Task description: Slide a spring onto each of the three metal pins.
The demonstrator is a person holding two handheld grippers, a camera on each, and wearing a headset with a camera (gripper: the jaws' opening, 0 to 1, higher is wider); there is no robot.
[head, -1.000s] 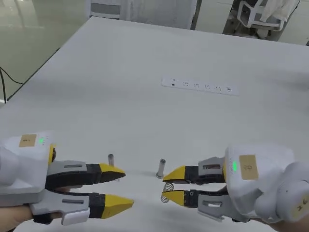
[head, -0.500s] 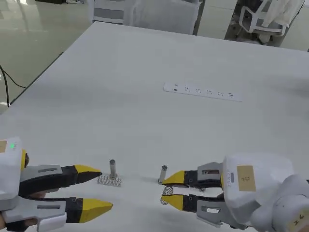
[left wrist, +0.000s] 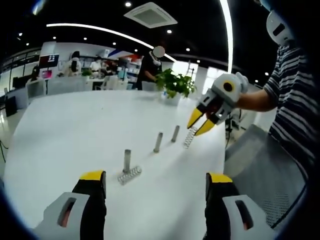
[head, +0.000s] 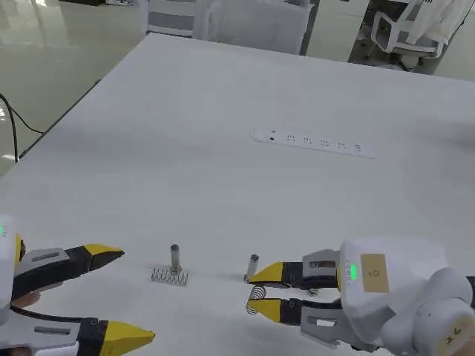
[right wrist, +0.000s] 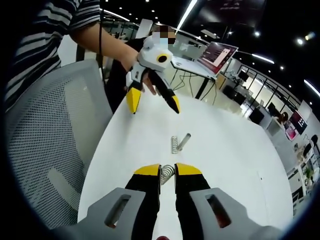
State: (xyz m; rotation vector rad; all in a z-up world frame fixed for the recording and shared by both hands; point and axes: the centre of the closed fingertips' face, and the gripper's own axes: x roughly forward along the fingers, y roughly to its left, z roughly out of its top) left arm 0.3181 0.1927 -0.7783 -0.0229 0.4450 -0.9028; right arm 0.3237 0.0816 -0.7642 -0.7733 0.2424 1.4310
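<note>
Two metal pins stand on the white table (head: 223, 185), the left pin (head: 175, 258) and the middle pin (head: 253, 265). The left gripper view shows three pins in a row (left wrist: 127, 160), (left wrist: 158, 142), (left wrist: 175, 133). A loose spring (head: 169, 277) (left wrist: 129, 175) lies at the left pin's foot. My right gripper (head: 260, 292) (right wrist: 168, 171) is shut on a second spring (head: 256, 293) (right wrist: 167, 173), just in front of the middle pin. My left gripper (head: 126, 295) (left wrist: 155, 177) is wide open with nothing between its jaws, left of the left pin.
A white power strip (head: 313, 141) lies farther back on the table. The table's left edge (head: 82, 96) runs diagonally, with floor beyond it. Office chairs (head: 404, 26) stand past the far edge. A mesh chair (right wrist: 55, 150) is close behind the person.
My left gripper has drawn back to the left and opened wider, uncovering the spring beside the left pin. The right gripper has stayed almost in place with its spring.
</note>
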